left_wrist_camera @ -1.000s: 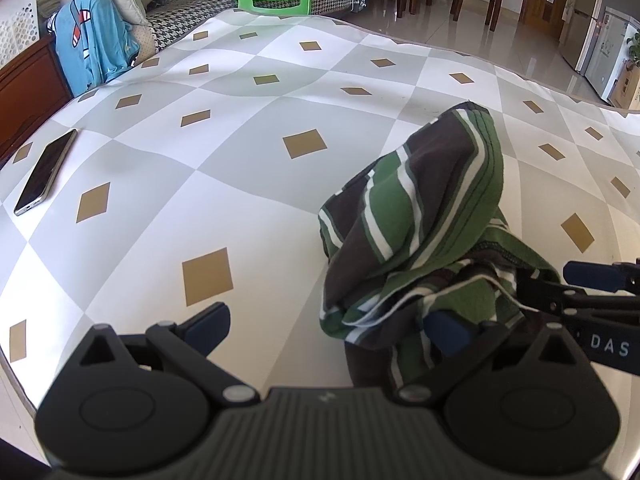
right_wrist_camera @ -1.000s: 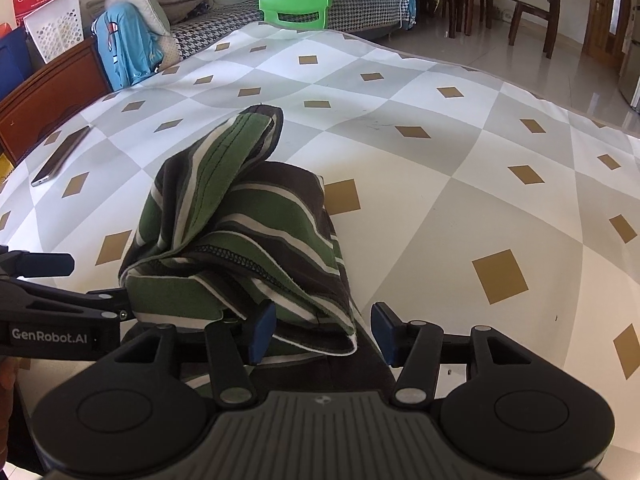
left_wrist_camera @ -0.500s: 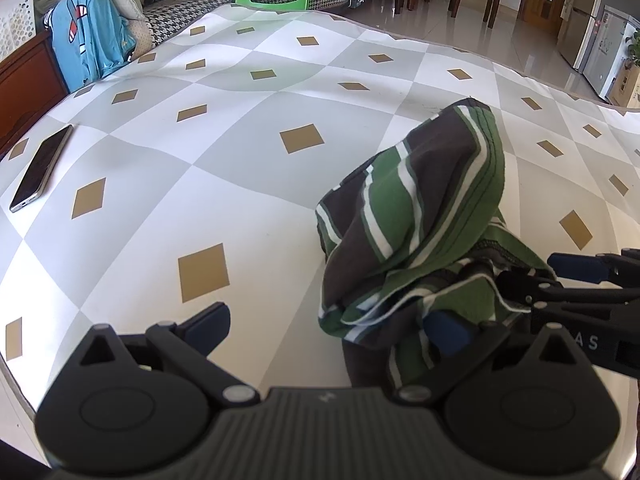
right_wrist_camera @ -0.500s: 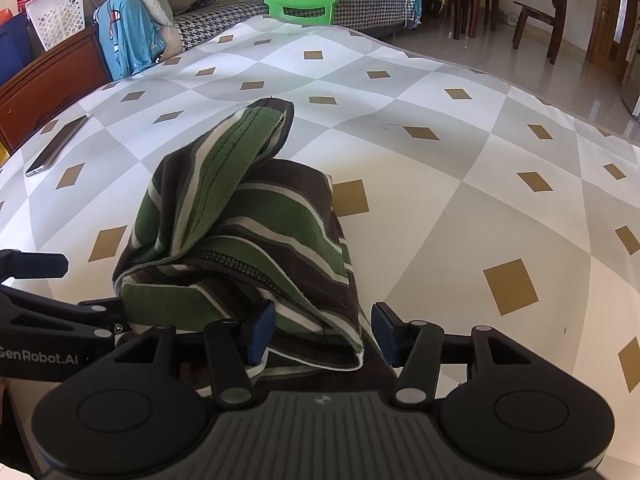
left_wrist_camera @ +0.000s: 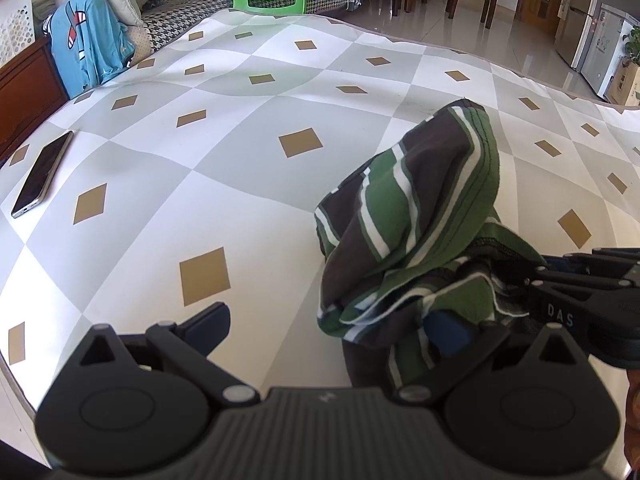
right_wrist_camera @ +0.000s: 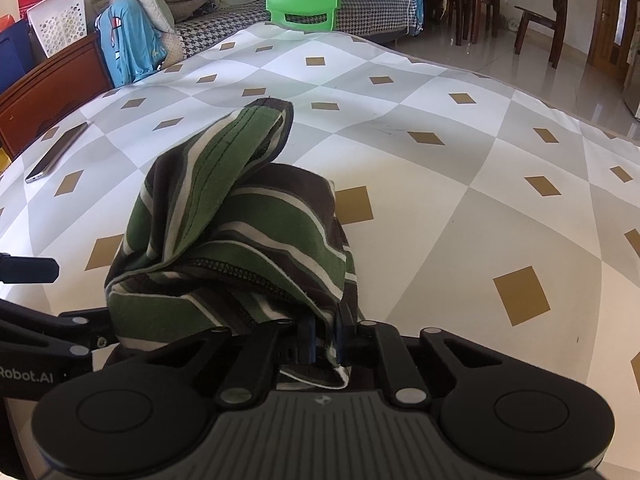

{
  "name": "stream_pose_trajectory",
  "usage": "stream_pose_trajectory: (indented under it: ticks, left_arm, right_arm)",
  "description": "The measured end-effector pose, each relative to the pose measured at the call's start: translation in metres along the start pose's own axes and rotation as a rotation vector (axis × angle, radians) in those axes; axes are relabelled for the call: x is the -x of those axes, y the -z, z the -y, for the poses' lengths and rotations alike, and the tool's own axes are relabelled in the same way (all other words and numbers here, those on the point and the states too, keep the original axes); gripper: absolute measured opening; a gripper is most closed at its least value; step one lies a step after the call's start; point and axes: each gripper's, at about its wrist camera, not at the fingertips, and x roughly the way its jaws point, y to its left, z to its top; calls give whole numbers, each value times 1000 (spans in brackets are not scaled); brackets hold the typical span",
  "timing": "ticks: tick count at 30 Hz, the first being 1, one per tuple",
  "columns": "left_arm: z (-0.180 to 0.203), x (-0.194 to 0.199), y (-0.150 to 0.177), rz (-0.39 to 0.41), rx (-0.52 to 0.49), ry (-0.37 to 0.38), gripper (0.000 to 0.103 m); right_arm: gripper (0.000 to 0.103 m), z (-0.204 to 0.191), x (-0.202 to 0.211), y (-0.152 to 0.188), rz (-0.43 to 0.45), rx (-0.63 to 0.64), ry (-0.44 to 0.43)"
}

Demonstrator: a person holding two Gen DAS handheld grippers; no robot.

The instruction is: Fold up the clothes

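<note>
A crumpled garment with green, black and white stripes (left_wrist_camera: 420, 208) lies bunched on the checked tablecloth (left_wrist_camera: 240, 152) near the front edge. My left gripper (left_wrist_camera: 330, 326) is open; its left finger is over bare cloth and its right finger is tucked under the garment's near fold. In the right wrist view the same garment (right_wrist_camera: 240, 232) rises into a peak. My right gripper (right_wrist_camera: 324, 340) is shut on its near hem, which hangs out below the pads. The right gripper's body (left_wrist_camera: 580, 292) reaches in from the right in the left wrist view.
A phone (left_wrist_camera: 40, 176) lies at the table's left edge. A green plastic chair (right_wrist_camera: 304, 0) stands at the far edge, before a sofa with a blue garment (right_wrist_camera: 128, 44) and pillows. Wooden chairs (right_wrist_camera: 540, 16) stand on the tiled floor at the back right.
My right gripper's fingers have shut on the garment's near hem; they stood apart in both earlier frames. The left gripper stays open in nearly the same place.
</note>
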Motion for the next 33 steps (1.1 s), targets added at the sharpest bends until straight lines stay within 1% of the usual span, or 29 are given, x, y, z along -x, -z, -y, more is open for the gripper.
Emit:
stream_pose_trajectory:
  ticks: [1,4,7,10,12,15,24,33]
  left_arm:
    - [0,2,0,4,0,1,103]
    - [-1,9,-1,23,-1,8,103]
    - [-3,17,-1,49,-2,1,103]
    - [-6,24,-4,68,7,-7,103]
    - [-8,29,-8,74,25,4,103]
    - [-5,37,-16,93,34,31,103]
    - [31,36,-49,108,-40,84,103]
    - [58,10,-70,66,-83,85,103]
  right_arm:
    - [5,4,2,-1,16,-24,5]
    - [4,16,12,-7,78,-106,22]
    - [4,25,25,-12,150,-160,46]
    - [4,32,36,-16,191,-195,60]
    - [4,35,41,-18,201,-215,50]
    - [4,35,46,-19,208,-213,24]
    - [5,34,53,-16,210,-198,1]
    - [5,38,52,-12,196,-202,-9]
